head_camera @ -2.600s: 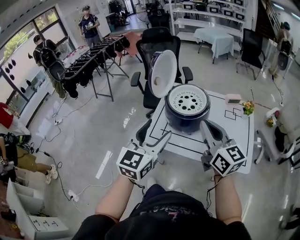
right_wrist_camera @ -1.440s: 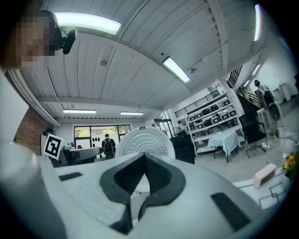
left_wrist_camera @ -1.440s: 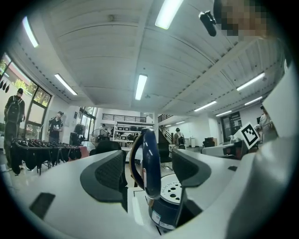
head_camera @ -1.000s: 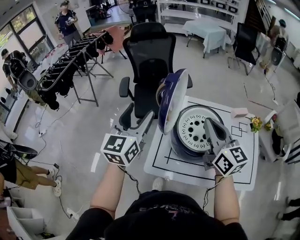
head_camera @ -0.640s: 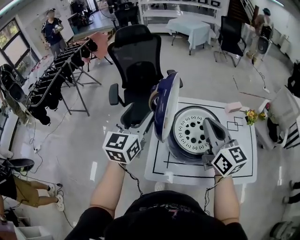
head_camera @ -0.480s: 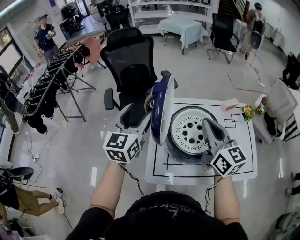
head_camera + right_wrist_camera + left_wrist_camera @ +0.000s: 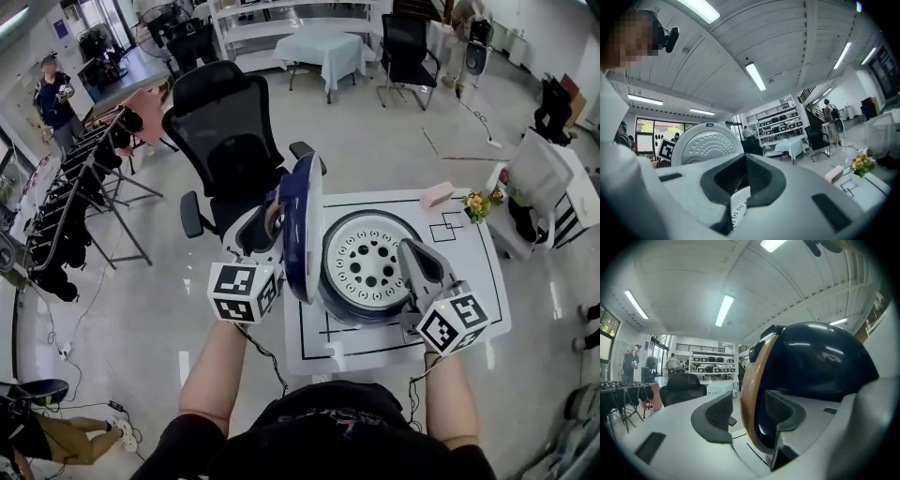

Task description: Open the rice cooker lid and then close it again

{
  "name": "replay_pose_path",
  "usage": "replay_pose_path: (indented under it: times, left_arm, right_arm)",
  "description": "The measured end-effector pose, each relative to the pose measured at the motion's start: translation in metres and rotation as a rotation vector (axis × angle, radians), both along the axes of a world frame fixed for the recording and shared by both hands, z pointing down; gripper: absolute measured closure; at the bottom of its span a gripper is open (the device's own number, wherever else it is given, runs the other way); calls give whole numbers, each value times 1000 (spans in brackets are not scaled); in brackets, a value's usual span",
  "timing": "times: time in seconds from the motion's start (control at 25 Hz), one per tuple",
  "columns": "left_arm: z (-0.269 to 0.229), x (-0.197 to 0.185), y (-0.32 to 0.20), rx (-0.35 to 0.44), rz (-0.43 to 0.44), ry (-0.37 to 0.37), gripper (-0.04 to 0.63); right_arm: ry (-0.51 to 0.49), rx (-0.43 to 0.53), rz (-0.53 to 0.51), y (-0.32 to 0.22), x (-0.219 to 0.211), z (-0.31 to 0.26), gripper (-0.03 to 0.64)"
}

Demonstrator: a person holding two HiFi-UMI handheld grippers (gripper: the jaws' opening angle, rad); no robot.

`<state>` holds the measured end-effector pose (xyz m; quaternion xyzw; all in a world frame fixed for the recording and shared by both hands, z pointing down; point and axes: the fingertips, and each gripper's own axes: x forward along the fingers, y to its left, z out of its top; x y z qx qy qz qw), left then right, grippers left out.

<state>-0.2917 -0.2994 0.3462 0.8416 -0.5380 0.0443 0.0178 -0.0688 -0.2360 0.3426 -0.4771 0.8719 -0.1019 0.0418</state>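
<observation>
The cooker (image 7: 367, 265) sits mid-frame on the white surface (image 7: 473, 272). Its lid (image 7: 302, 230) stands nearly upright on its hinge at the cooker's left edge, so the opening half of the task looks done and the closing half is due.

The left tool (image 7: 270, 217) reaches in level from the lower left of the head view. It straddles the lid's rim, one pad on the dark outer shell and the other on the tan-edged inner side. Its jaws have just been closing. In the left gripper view the rim stands between the pads, with a sliver of daylight showing beside the left-hand pad (image 7: 719, 416), so the jaws are spread and not yet pinching. Taking the lid by its free edge, far from the hinge, probably gives the most leverage for swinging it down under control.

The right tool (image 7: 406, 251) has its jaws pressed together on nothing. It lies low against the cooker's right front, likely placed to brace the body so it does not slide when the lid is pushed. From there it looks across at the lid's perforated inner plate (image 7: 705, 143).
</observation>
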Motion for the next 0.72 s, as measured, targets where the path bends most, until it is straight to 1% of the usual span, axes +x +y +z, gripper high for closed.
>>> replay_pose_path:
  times: [0.24, 0.32, 0.4, 0.48, 0.72]
  left_arm:
    - [5, 10, -7, -11, 51, -16, 419]
    - [5, 12, -8, -6, 53, -32, 434]
    - [4, 11, -9, 14, 37, -61, 482]
    - [2, 11, -10, 26, 27, -83, 482]
    - [-2, 19, -9, 28, 23, -126, 482]
  right_arm:
    - [7, -2, 32, -3, 5, 0, 615]
    - [7, -4, 33, -4, 4, 1, 615]
    - [2, -2, 34, -5, 3, 2, 615]
    - [-2, -2, 38, -6, 3, 2, 615]
    - [-9, -7, 60, -3, 9, 3, 615]
